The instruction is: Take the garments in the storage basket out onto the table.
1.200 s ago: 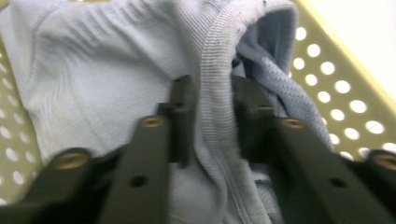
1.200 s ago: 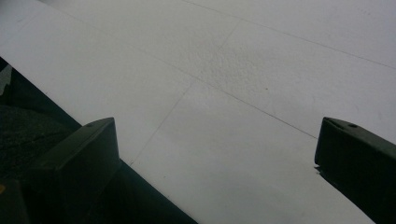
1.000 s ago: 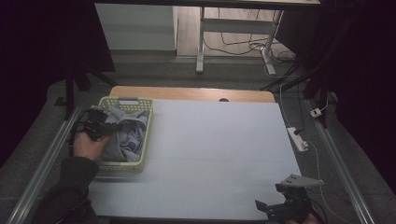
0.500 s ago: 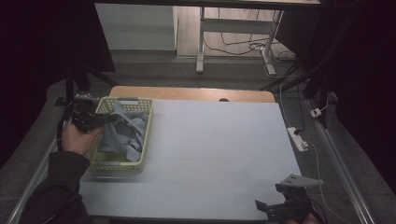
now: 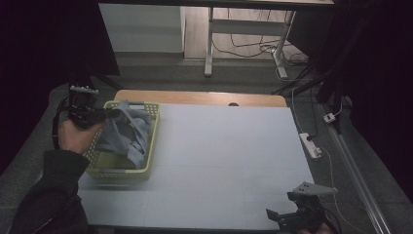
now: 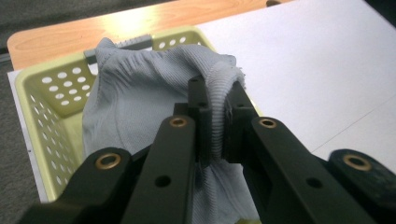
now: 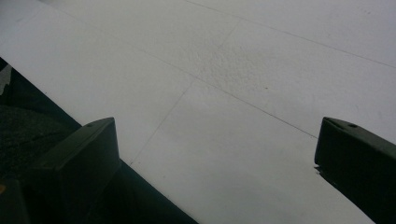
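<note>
A grey-blue cloth (image 5: 127, 131) hangs lifted out of a pale green perforated basket (image 5: 122, 173) at the table's left side. My left gripper (image 5: 109, 113) is shut on a ribbed fold of the cloth (image 6: 154, 98); in the left gripper view its tips (image 6: 217, 100) pinch that fold above the basket (image 6: 42, 98). The cloth's lower part still trails down inside the basket. My right gripper (image 5: 285, 217) rests at the table's front right edge; its own view shows its jaws wide apart around (image 7: 215, 154) over bare white table (image 7: 243, 70), holding nothing.
The white table top (image 5: 229, 146) stretches between basket and right gripper, with a wooden strip (image 5: 195, 97) along its far edge. A white power strip (image 5: 310, 145) lies off the right edge. A metal desk frame (image 5: 209, 44) stands behind on the floor.
My left gripper has risen and pulled back to the left, drawing the cloth up out of the basket. The right gripper has stayed where it was.
</note>
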Demonstrator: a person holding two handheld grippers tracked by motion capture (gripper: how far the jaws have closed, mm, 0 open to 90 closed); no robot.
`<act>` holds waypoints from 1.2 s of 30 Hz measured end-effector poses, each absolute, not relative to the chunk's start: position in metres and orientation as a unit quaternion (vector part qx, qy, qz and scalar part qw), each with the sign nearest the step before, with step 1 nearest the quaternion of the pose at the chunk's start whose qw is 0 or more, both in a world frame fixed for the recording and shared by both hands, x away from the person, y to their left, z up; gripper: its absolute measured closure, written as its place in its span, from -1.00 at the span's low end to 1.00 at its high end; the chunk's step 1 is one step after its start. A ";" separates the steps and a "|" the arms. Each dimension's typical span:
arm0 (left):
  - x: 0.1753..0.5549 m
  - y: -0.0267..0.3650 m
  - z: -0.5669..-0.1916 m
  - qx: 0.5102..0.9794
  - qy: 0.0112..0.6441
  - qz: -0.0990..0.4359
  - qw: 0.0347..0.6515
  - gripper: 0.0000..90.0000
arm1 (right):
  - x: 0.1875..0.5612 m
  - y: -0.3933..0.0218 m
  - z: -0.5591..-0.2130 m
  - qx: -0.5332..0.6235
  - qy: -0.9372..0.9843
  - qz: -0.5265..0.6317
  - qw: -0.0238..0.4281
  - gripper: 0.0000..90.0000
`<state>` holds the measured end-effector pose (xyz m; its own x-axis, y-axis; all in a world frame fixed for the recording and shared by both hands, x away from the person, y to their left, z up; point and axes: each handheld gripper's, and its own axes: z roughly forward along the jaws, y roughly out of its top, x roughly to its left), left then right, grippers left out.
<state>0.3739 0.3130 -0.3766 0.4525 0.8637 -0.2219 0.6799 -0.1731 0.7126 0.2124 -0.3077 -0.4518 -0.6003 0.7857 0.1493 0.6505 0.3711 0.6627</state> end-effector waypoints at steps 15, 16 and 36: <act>0.371 0.311 -0.347 0.758 0.497 0.129 0.402 0.87 | 0.213 -0.307 -0.452 0.437 0.823 0.350 0.096 -1.00; 0.371 0.311 -0.345 0.758 0.495 0.131 0.404 0.87 | 0.213 -0.307 -0.452 0.438 0.823 0.350 0.097 -1.00; 0.366 0.307 -0.310 0.750 0.472 0.138 0.442 0.87 | 0.213 -0.307 -0.452 0.438 0.823 0.348 0.097 -1.00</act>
<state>0.3660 0.3068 -0.3099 0.5166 0.8300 -0.2103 0.5862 -0.1638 0.7934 0.2128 -0.3071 -0.4523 -0.5976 0.7886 0.1447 0.6535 0.3745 0.6578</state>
